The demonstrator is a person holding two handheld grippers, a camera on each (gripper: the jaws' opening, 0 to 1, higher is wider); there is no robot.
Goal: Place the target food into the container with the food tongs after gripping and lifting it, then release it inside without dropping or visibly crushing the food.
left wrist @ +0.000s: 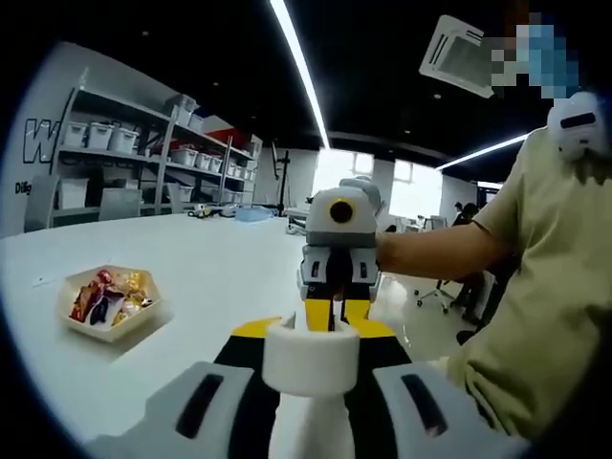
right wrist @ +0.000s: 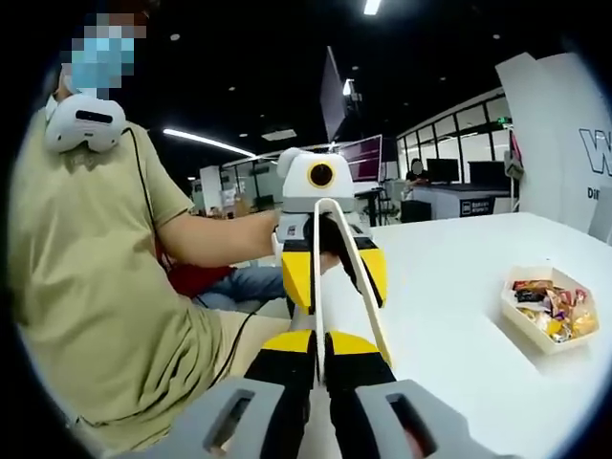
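Currently the left tool [left wrist: 311,368] clamps the white food tongs [left wrist: 311,356] by their hinge end, and the right tool [right wrist: 320,356] is closed on the tong arms; both are held above the white counter [right wrist: 459,316], well apart from the container [left wrist: 110,304] of wrapped sweets [right wrist: 553,308]

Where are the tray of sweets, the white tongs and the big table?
White hexagonal tray of wrapped sweets [left wrist: 145,318]: left gripper view, on its front rim.
White plastic food tongs [right wrist: 355,267]: right gripper view, on one arm.
White table [right wrist: 459,335]: right gripper view, on a bare patch of its top.
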